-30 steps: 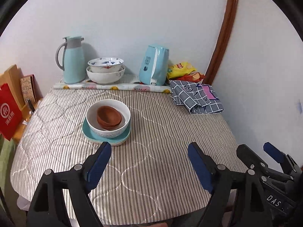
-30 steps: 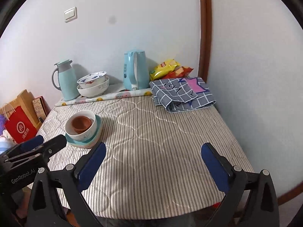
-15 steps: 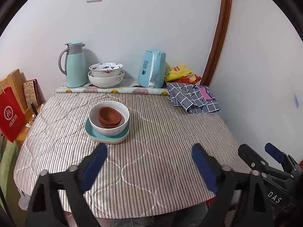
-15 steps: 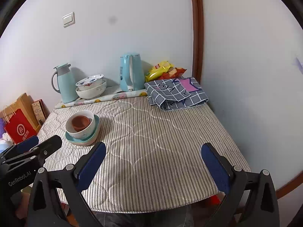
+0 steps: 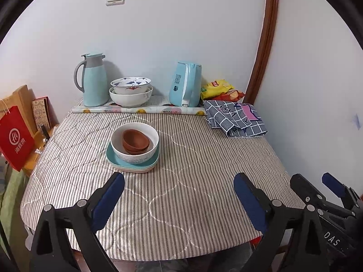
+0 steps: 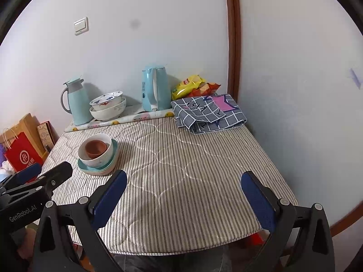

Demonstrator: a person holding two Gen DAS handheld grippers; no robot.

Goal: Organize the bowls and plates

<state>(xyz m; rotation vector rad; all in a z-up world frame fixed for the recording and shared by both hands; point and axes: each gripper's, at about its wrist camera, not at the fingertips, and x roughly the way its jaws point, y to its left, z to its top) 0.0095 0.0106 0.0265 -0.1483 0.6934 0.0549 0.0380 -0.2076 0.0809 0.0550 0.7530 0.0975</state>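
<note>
Two views. Left wrist: left gripper [image 5: 179, 190] hovers tilted over the table [image 5: 204, 204], jaws just opened wide, nothing between; brown bowls [image 5: 135, 141] nest in a white bowl [image 5: 136, 156] on stacked plates [image 5: 132, 166]. Right wrist: right gripper [image 6: 183, 190] gapes empty; stack [image 6: 98, 156] sits far left.

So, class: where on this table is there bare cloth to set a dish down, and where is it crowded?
Free: the striped cloth right of the stacked plates and bowls, up to the folded checked towel, and the near edge. Crowded: the back row along the wall, with flask, two nested bowls, kettle and snack bags.
</note>
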